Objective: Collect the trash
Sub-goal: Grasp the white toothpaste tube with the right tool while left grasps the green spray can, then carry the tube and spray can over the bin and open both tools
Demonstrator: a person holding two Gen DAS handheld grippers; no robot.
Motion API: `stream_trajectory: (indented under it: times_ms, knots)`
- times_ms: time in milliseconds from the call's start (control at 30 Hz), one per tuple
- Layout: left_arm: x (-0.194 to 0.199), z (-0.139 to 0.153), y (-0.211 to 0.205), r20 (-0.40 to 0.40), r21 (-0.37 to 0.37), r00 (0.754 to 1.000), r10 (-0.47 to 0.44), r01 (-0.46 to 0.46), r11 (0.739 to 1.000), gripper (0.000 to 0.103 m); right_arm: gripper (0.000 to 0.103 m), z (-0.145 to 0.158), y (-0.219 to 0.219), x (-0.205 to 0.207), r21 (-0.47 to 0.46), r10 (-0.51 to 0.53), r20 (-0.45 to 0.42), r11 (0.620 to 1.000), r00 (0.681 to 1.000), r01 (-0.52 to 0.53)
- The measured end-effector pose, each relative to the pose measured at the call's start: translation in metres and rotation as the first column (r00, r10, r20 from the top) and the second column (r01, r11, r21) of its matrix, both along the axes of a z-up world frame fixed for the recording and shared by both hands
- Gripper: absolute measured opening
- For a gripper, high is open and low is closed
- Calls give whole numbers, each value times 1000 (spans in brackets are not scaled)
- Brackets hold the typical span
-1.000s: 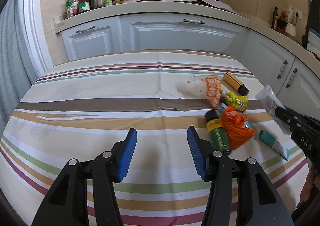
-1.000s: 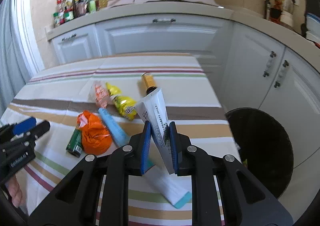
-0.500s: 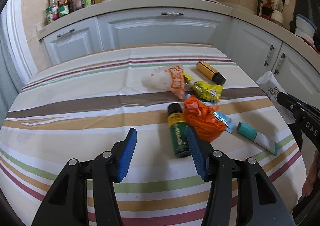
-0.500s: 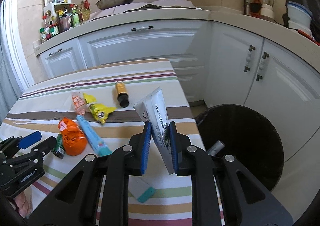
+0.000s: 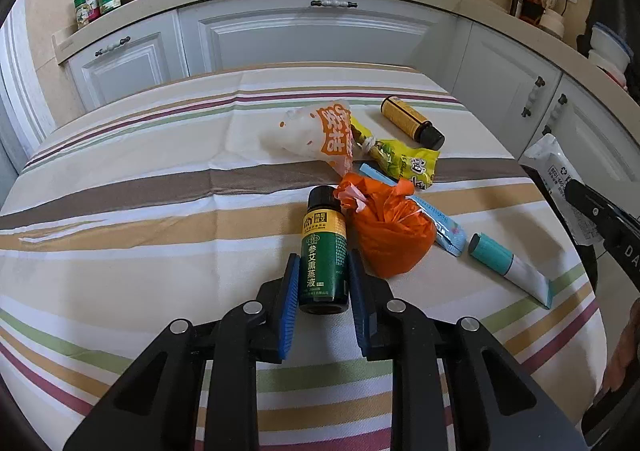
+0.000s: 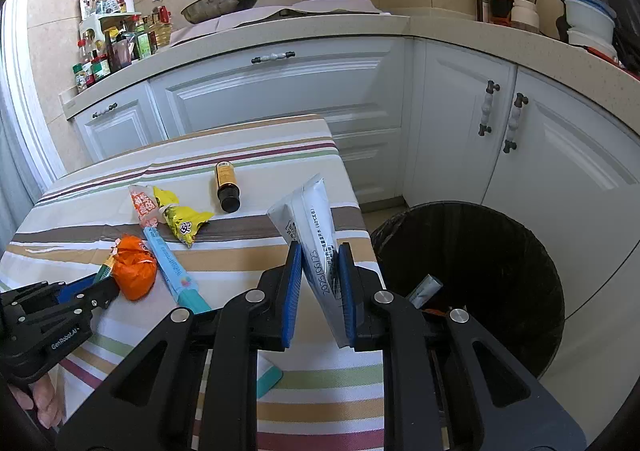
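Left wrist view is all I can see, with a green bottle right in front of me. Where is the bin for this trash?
Observer: A black bin stands on the floor just past the table's right edge, in front of the white cabinets.
Operator: Anything in it yet?
Observer: Yes, a small grey piece lies inside. I can't tell what it is.
Operator: I only see a corner of a white tube at my right. Is it really gripped?
Observer: Yes, the right gripper is shut on the white tube, which stands with its wide flat end up.
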State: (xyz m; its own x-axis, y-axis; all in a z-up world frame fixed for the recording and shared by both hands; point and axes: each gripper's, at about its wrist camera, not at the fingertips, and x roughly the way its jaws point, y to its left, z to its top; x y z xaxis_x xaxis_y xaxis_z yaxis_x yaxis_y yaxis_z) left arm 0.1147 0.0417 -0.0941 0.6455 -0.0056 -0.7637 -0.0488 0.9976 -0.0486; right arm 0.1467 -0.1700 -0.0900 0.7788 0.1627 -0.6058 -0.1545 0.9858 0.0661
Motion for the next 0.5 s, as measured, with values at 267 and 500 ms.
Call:
stream_trajectory:
  times_ms: [267, 500]
  knots:
    - [-13, 13, 3, 59, 41, 998, 16, -18, 999, 25, 18, 6, -2, -5, 2, -6, 20, 1000, 1000, 6]
    - [-20, 36, -1, 134, 35, 991, 9, -14, 999, 25, 18, 20, -13, -14, 7, -35, 60, 999, 998, 35]
